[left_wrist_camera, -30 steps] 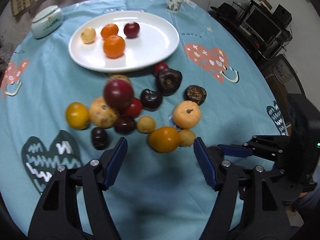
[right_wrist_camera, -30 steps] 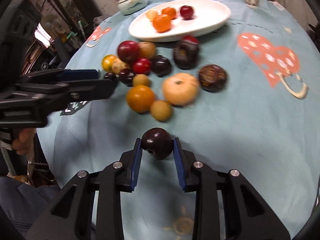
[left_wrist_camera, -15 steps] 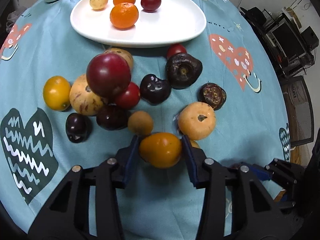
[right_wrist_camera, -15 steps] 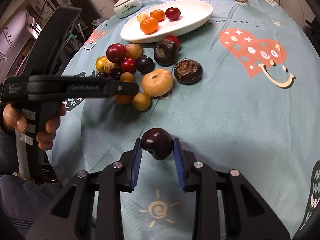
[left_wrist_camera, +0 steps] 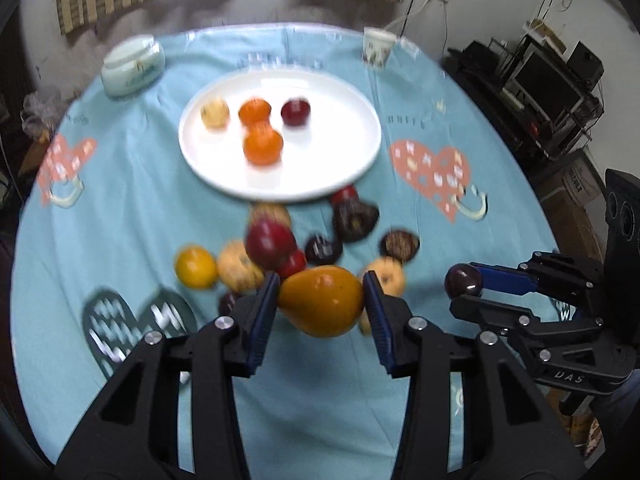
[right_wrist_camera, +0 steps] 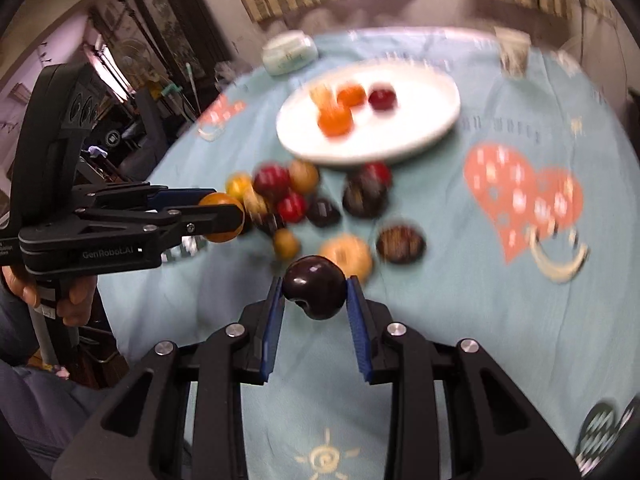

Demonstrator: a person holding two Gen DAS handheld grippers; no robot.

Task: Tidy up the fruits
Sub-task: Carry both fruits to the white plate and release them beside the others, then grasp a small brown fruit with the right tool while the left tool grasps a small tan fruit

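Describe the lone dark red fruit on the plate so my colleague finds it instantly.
Find the round white plate in the middle of the blue tablecloth. Four fruits sit on it; the dark red round fruit is rightmost in the back row, beside two orange ones and a pale yellow one.

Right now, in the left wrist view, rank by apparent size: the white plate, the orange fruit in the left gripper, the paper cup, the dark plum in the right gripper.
1. white plate
2. orange fruit, though it is nearest the camera, so it looks bigger
3. paper cup and dark plum: too alike to rank
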